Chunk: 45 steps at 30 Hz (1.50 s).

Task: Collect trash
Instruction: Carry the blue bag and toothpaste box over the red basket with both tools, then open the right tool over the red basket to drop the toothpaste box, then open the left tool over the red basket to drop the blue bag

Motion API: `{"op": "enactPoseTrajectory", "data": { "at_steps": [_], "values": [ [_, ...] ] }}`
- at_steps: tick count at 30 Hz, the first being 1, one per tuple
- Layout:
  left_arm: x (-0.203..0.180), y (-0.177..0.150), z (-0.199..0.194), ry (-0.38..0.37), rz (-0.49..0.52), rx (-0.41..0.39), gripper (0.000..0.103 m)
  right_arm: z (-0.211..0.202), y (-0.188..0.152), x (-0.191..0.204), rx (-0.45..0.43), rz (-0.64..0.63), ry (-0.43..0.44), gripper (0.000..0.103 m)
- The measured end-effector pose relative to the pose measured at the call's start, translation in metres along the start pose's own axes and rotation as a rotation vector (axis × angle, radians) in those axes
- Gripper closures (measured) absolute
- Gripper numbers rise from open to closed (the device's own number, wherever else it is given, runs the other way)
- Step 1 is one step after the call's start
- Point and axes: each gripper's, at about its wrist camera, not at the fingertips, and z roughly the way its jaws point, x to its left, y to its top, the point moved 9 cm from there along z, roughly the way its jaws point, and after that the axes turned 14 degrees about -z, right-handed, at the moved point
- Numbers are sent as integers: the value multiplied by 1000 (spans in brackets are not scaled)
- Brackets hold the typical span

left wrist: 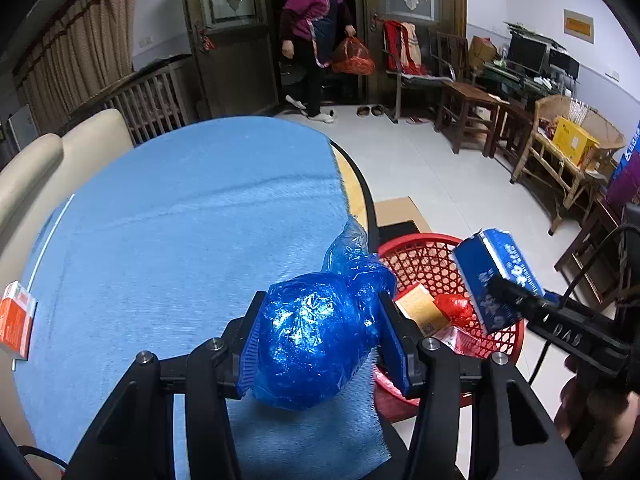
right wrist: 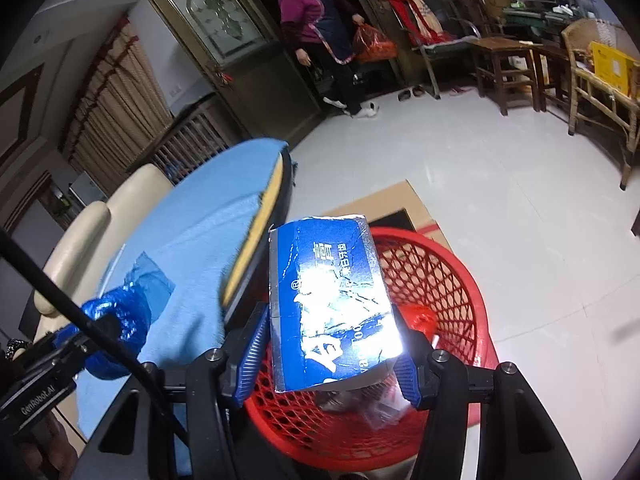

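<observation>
Your bench (left wrist: 168, 216) is the biggest thing here, a round top draped in a blue cloth (left wrist: 200, 184), its bare yellowish edge showing on the side nearest the floor. Just beside that edge, down on the floor, stands the red mesh basket (left wrist: 424, 256), partly over a flat sheet of cardboard (left wrist: 394, 210). Inside the basket you can see a tan carton (left wrist: 420, 308), a crumpled red bag (left wrist: 454, 308) and some clear wrapping.

Your right tool (right wrist: 332, 356) is clamped on a blue toothpaste box (right wrist: 328, 300), holding it tilted above the basket's opening; glare washes out much of the print. From the left wrist view the same box (left wrist: 496, 276) hangs over the basket's far rim, clear of the contents.

Your left tool (left wrist: 316, 340) is closed around a wadded blue plastic bag (left wrist: 312, 336), pads pressing both sides of the ball, with the bag's loose tail trailing toward the bench edge. The wad sits low over the cloth near the side closest to the basket; whether it touches the cloth cannot be told.

At the bench's far left edge lies a small orange-and-white packet (left wrist: 16, 320).
</observation>
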Motion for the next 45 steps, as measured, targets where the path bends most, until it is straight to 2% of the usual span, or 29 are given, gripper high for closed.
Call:
{"op": "enactPoseTrajectory", "data": {
  "at_steps": [8,19,23,26,28,36,40,43,45],
  "values": [
    [-19,-4,15,-6,58,50,49,24,-29,-6,97,-12,-3,44],
    [-48,1,32,-38,95,78,49,26,-28,-29,116,-3,-54,44],
    [-54,1,36,-45,106,84,49,25,-28,-37,120,30,-75,41],
    [-60,1,39,-49,116,90,49,26,-28,-40,130,42,-59,32],
    [-64,-1,42,-53,122,98,49,25,-26,-43,124,40,-67,28],
    [-91,-7,52,-80,168,131,49,-2,-10,-70,32,109,-108,28],
    [-103,-10,65,-106,155,175,43,-19,-2,-87,-8,147,-127,28],
    [-109,-10,74,-97,166,188,41,-26,1,-97,-19,162,-132,28],
    [-113,-11,79,-89,178,200,32,-28,2,-100,-21,168,-136,28]
  ]
}}
